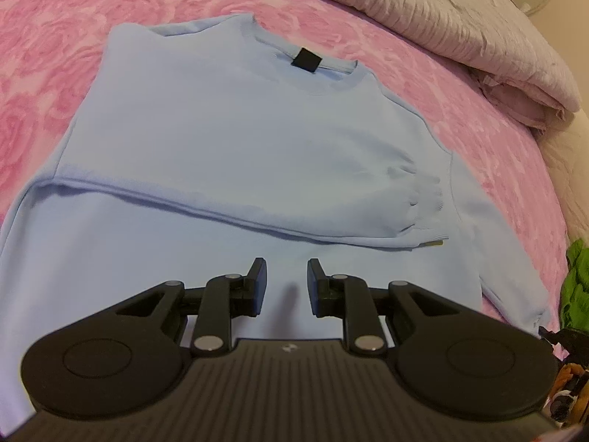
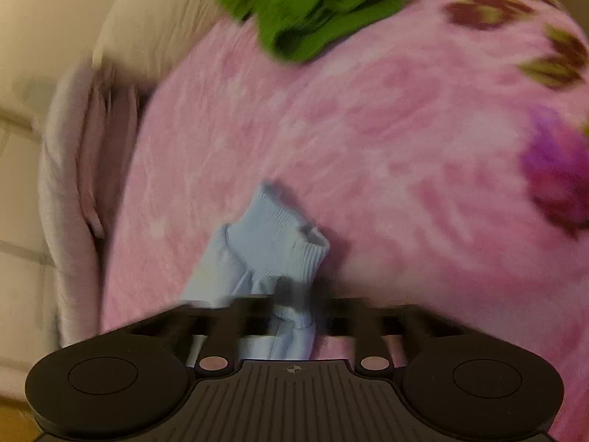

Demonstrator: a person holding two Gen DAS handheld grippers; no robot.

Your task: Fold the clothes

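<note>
Left claw (image 1: 286, 281) spread, empty, over blue sweatshirt (image 1: 228, 140) laid flat on pink bed (image 1: 55, 37); one sleeve folded across. Right claw (image 2: 292, 304) pinching other sleeve cuff (image 2: 276, 235); view blurred. Green cloth (image 2: 309, 3) near bed edge.

a light blue sweatshirt (image 1: 235, 140) lay flat on the pink floral bedspread (image 1: 55, 37), neckline farthest from the left claw (image 1: 286, 283). one sleeve (image 1: 221, 202) lay folded across the sweatshirt's chest. the claw's jaws stood apart just above the sweatshirt's lower part, gripping nothing. beyond the sweatshirt's collar lay a grey quilt (image 1: 441, 11); beside its other sleeve, green fabric (image 1: 578, 287).
</note>
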